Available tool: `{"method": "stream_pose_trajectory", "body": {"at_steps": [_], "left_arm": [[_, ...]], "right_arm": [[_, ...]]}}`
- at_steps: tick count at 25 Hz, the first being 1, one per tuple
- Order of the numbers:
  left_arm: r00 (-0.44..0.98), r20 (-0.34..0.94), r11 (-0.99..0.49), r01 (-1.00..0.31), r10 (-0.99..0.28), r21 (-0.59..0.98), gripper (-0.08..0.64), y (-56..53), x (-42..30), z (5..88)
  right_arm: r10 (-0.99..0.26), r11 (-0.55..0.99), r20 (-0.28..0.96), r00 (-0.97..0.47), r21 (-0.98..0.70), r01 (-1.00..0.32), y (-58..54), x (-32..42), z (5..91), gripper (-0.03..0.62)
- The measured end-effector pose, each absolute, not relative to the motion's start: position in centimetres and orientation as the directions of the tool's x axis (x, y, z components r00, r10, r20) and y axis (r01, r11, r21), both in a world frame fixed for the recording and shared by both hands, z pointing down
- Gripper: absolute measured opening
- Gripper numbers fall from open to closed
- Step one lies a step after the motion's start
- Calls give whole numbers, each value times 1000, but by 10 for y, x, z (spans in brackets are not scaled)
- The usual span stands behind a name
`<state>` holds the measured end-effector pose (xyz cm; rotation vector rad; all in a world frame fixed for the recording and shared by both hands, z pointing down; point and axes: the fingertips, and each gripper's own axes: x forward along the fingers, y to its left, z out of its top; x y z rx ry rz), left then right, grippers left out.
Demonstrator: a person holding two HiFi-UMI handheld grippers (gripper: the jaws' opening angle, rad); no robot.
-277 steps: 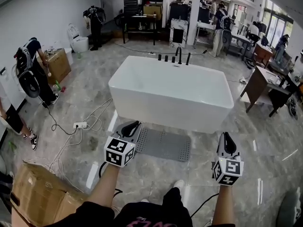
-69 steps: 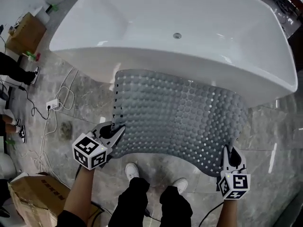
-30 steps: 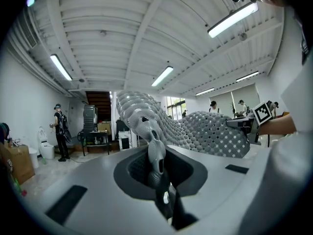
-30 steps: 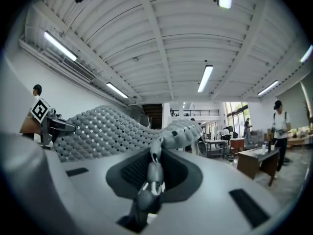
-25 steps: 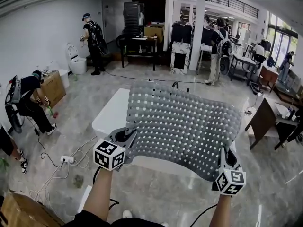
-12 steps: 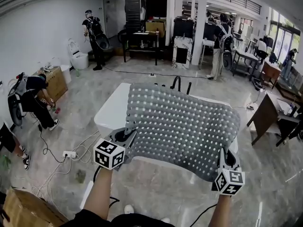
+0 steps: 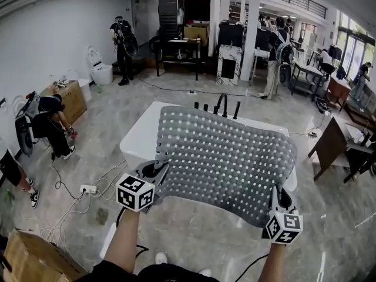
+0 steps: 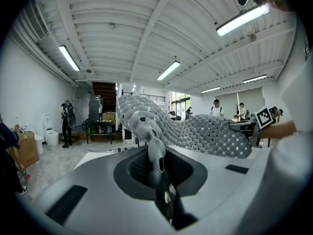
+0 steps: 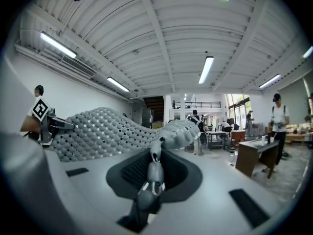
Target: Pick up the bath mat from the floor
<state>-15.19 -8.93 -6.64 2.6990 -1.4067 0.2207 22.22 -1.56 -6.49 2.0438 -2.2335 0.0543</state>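
Observation:
The grey perforated bath mat [image 7: 226, 163] hangs spread out in the air in front of me, above the white bathtub [image 7: 136, 141]. My left gripper [image 7: 156, 170] is shut on the mat's near left corner. My right gripper [image 7: 280, 197] is shut on its near right corner. In the left gripper view the mat's edge [image 8: 155, 155] is pinched between the jaws and the bumpy sheet [image 8: 195, 131] runs off to the right. In the right gripper view the pinched mat edge [image 9: 152, 170] rises from the jaws and the sheet [image 9: 107, 129] spreads to the left.
Black taps [image 7: 222, 106] stand at the tub's far rim. A power strip and cables [image 7: 88, 189] lie on the marble floor at left. A cardboard box [image 7: 35, 257] sits at the lower left. Several people stand around; a wooden desk [image 7: 332, 143] is at right.
The mat stays held up between both grippers. The view has tipped down slightly, so more of the tub and its taps shows behind the mat.

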Motion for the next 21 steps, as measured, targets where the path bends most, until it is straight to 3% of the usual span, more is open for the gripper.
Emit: {"method": "stream_pose_trajectory", "body": {"at_steps": [21], "left_arm": [[556,159,-562,-827,-816,9,40,-73,-163,-68]], "right_arm": [[-991,100,100,-94,59,-993,-2,213,-66,61]]}}
